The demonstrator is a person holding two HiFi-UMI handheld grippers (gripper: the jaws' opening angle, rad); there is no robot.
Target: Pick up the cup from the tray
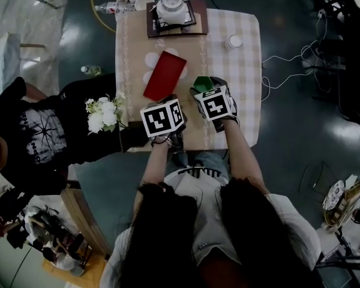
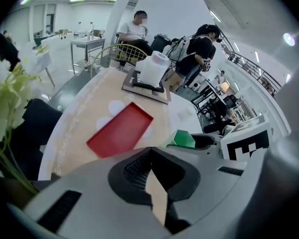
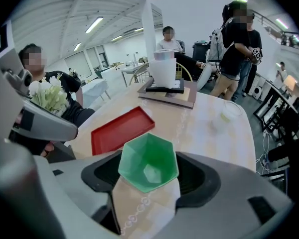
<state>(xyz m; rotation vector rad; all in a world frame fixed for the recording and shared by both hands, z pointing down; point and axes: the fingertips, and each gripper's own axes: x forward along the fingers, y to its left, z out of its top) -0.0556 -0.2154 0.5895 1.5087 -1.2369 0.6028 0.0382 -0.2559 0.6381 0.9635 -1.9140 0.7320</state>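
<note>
- One green hexagonal plastic cup (image 3: 148, 162) sits clamped between my right gripper's (image 3: 148, 179) fingers (image 3: 202, 180), beside the red rectangular tray (image 3: 120, 129).
- My left gripper's (image 2: 150, 153) fingers (image 2: 132, 169) are closed, empty.

On the counter (image 1: 240, 89), a white container (image 1: 171, 6) sits on a dark board (image 1: 199, 26) at 12 o'clock. A small round white dish (image 1: 235, 41) lies at 2 o'clock. White flowers (image 1: 104, 114) stand at 9 o'clock.

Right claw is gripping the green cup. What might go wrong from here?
1. The cup sits tilted in the right claw, pinched across its sloping faceted sides, so it may twist or slip out.
2. The left claw is shut and close beside it; a sideways swing may bump them.
3. The tray lies just ahead; a low move might clip its rim.
</note>
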